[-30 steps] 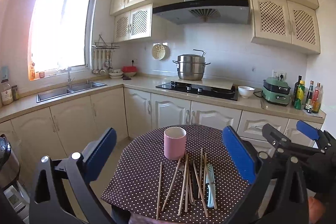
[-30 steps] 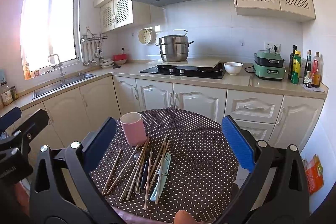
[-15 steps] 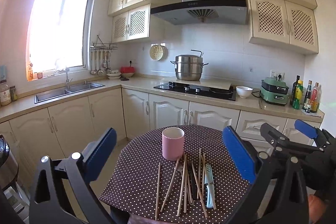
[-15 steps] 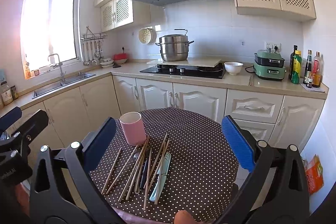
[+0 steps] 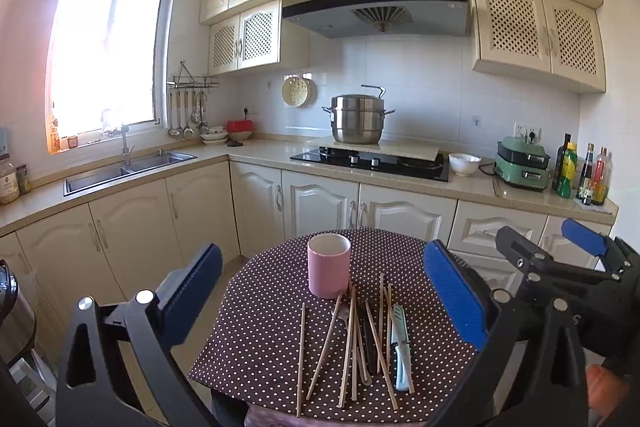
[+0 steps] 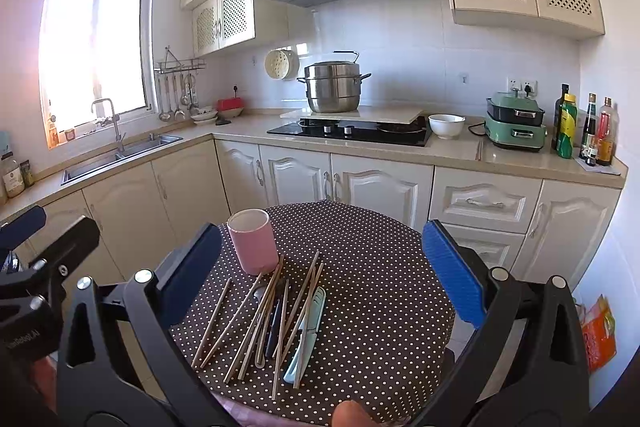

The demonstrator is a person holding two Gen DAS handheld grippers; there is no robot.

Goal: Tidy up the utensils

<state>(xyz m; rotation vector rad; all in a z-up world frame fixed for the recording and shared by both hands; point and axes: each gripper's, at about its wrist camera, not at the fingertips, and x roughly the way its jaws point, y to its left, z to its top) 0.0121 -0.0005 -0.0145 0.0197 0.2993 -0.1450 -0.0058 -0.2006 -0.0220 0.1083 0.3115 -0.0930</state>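
Observation:
A pink cup (image 5: 329, 265) (image 6: 253, 241) stands upright on the round table with the brown dotted cloth (image 5: 264, 315) (image 6: 372, 267). In front of it lie several wooden chopsticks (image 5: 348, 339) (image 6: 256, 323), a dark utensil (image 5: 369, 339) (image 6: 275, 323), a spoon and a pale green knife (image 5: 401, 351) (image 6: 306, 335). My left gripper (image 5: 324, 303) hovers above the near edge, open and empty. My right gripper (image 6: 320, 275) hangs beside it, also open and empty. Each shows at the edge of the other's view.
Cream cabinets and a counter run behind the table, with a sink (image 5: 128, 169) at left, a hob with a steel pot (image 5: 357, 121), a white bowl (image 5: 464, 163), a green appliance (image 5: 522, 163) and bottles (image 5: 584, 177). An orange bag (image 6: 598, 331) lies on the floor at right.
Both grippers have barely moved; the left wrist view has drifted slightly, shifting the scene a little to the left. Nothing was picked up.

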